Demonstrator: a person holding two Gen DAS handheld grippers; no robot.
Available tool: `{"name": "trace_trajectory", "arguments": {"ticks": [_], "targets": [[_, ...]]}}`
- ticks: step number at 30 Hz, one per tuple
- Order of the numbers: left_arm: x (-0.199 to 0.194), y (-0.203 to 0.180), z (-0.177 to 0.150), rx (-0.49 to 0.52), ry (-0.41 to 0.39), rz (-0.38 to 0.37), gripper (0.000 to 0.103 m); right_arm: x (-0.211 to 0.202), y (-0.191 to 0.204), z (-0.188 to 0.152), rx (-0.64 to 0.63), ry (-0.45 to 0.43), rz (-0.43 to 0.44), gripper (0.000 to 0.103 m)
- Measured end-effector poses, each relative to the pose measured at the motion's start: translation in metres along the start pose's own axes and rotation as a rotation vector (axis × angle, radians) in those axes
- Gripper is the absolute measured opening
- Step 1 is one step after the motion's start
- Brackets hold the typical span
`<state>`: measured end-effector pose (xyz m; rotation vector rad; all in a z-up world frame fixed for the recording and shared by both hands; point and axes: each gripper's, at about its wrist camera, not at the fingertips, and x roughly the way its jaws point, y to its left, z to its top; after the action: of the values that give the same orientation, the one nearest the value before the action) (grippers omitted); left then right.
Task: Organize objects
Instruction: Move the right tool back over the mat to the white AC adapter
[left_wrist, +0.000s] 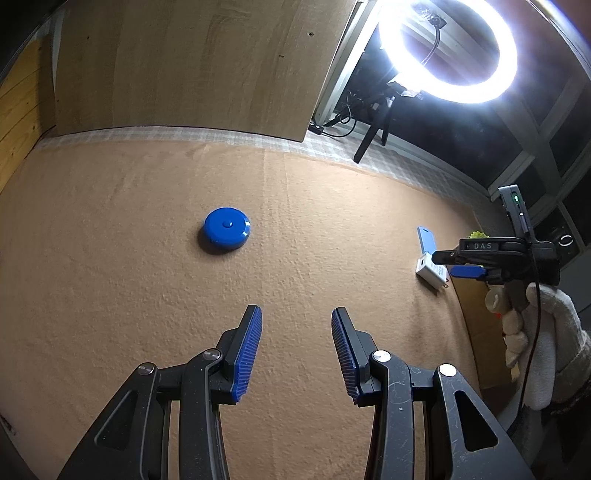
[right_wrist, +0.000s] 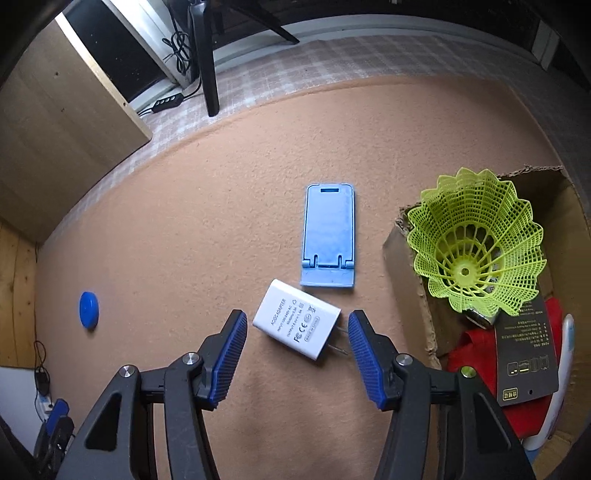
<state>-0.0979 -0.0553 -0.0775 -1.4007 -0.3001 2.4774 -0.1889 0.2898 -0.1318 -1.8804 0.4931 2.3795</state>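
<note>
White charger (right_wrist: 296, 325) between open right hand-held gripper (right_wrist: 297, 325) pads

The white charger (right_wrist: 296, 325) reads "AC/DC ADAPTER"; right tool (left_wrist: 456, 263) reads "DAS".

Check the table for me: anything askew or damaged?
Mostly tidy. The white charger lies skewed beside the blue phone stand, prongs toward the cardboard box, whose rim looks torn.
</note>
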Motion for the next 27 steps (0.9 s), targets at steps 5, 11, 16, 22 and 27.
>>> {"name": "trace_trajectory", "arguments": {"ticks": [5, 11, 16, 22, 27], "targets": [[-0.002, 0.001, 0.0, 0.001, 0.0, -0.001, 0.042, 0.003, 0.006, 0.003, -0.033, -0.009, -0.036, 0.053], [0.001, 0.008, 0.0, -0.014, 0.005, 0.001, 0.042, 0.012, 0.017, 0.006, -0.093, 0.035, -0.064, 0.06], [0.003, 0.01, 0.0, -0.015, 0.01, -0.006, 0.042, 0.014, 0.021, 0.006, -0.133, 0.072, -0.041, 0.06], [0.007, 0.009, 0.001, -0.016, 0.014, -0.009, 0.042, 0.006, 0.032, 0.001, -0.166, 0.081, 0.048, 0.06], [0.01, 0.008, 0.001, -0.014, 0.02, -0.007, 0.042, 0.012, 0.034, 0.002, -0.166, 0.092, 0.061, 0.06]]}}
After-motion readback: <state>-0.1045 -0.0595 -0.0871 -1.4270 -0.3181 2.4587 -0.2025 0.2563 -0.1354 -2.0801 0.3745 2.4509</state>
